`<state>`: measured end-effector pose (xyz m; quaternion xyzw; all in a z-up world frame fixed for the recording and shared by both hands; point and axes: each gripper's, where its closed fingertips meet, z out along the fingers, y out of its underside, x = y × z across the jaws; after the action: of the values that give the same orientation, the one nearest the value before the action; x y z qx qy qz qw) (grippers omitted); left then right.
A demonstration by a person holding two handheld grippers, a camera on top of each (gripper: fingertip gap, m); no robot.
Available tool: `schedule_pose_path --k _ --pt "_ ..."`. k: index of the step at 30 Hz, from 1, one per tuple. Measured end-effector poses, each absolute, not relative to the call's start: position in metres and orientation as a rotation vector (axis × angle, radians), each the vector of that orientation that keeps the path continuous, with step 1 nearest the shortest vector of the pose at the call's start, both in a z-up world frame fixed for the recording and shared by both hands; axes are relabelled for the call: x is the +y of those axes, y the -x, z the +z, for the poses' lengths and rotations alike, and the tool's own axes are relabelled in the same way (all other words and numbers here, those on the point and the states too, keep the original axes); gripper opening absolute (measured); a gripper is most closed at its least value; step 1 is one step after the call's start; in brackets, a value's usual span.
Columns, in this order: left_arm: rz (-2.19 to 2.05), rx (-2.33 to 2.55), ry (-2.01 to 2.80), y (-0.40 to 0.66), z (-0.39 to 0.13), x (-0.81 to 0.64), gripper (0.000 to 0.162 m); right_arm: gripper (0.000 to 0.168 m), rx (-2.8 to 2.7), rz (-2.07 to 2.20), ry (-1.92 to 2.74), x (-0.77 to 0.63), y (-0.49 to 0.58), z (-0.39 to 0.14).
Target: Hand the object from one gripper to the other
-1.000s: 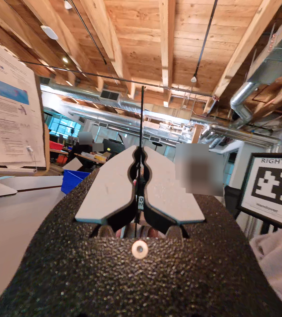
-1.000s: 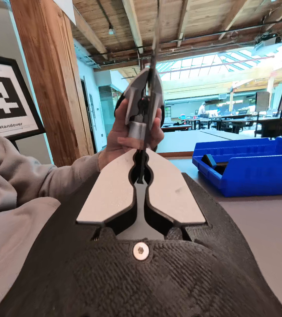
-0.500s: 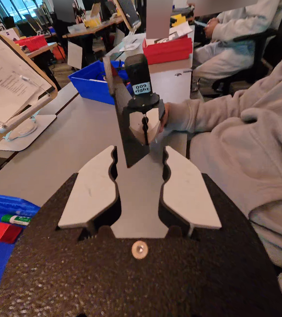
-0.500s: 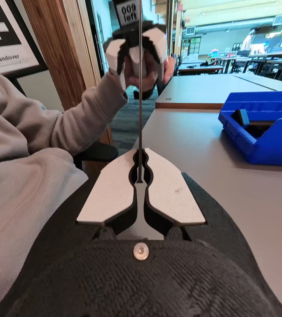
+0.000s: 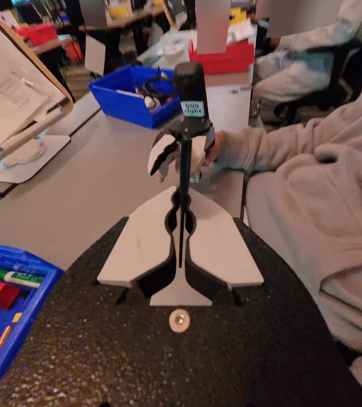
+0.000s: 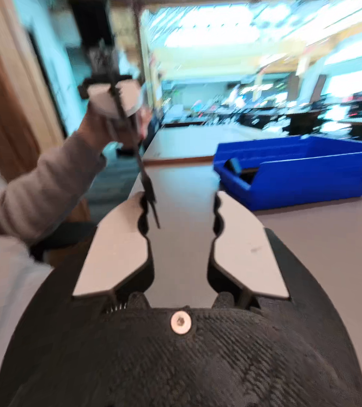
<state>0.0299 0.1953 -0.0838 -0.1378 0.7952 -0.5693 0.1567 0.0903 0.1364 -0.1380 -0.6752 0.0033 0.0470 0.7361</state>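
The object is a thin flat black plate, seen edge-on (image 5: 184,167). My left gripper (image 5: 182,192) is shut on its near end, and the plate runs forward from between the jaws. My right gripper shows beyond it (image 5: 179,157), hand-held, its white fingers (image 5: 159,154) spread to either side of the plate's far end. In the right wrist view my right gripper (image 6: 179,196) is open; the plate (image 6: 151,198) lies just inside its left finger (image 6: 118,237), contact unclear. The left gripper (image 6: 112,100) holds the plate's far end there, blurred.
Both grippers hover over a grey table (image 5: 87,187). A blue bin of small items (image 5: 129,103) stands at the back, and another blue bin (image 5: 10,308) sits near left. A document stand (image 5: 14,105) is at the left. A wooden post (image 6: 3,110) and a sleeve (image 6: 32,189) are at the left.
Half a second ago my right gripper was shut on the plate and my left was open. Now my left has shut on it and my right has opened.
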Motion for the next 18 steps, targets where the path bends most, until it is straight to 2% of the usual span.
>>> schedule_pose_path --k 1,3,5,10,14,18 --pt "-1.745 2.191 0.42 -0.034 -0.071 0.196 0.001 0.066 0.081 0.104 1.424 0.132 -0.101 -0.13" --pt "-1.981 1.984 0.517 -0.047 -0.045 0.197 0.001 0.071 0.147 0.17 1.321 0.123 -0.108 -0.116" --pt "-2.191 1.772 0.56 -0.058 -0.025 0.196 0.001 0.07 0.157 0.225 1.207 0.116 -0.108 -0.101" --pt "-2.468 1.453 0.528 -0.086 -0.031 0.164 0.002 0.069 0.164 0.19 1.13 0.11 -0.111 -0.092" --pt "-2.584 1.51 0.566 -0.097 -0.063 0.129 0.001 0.053 0.141 0.164 1.051 0.101 -0.111 -0.081" --pt "-2.484 1.643 0.564 -0.101 -0.085 0.112 0.001 0.005 0.083 0.167 1.045 0.096 -0.107 -0.081"
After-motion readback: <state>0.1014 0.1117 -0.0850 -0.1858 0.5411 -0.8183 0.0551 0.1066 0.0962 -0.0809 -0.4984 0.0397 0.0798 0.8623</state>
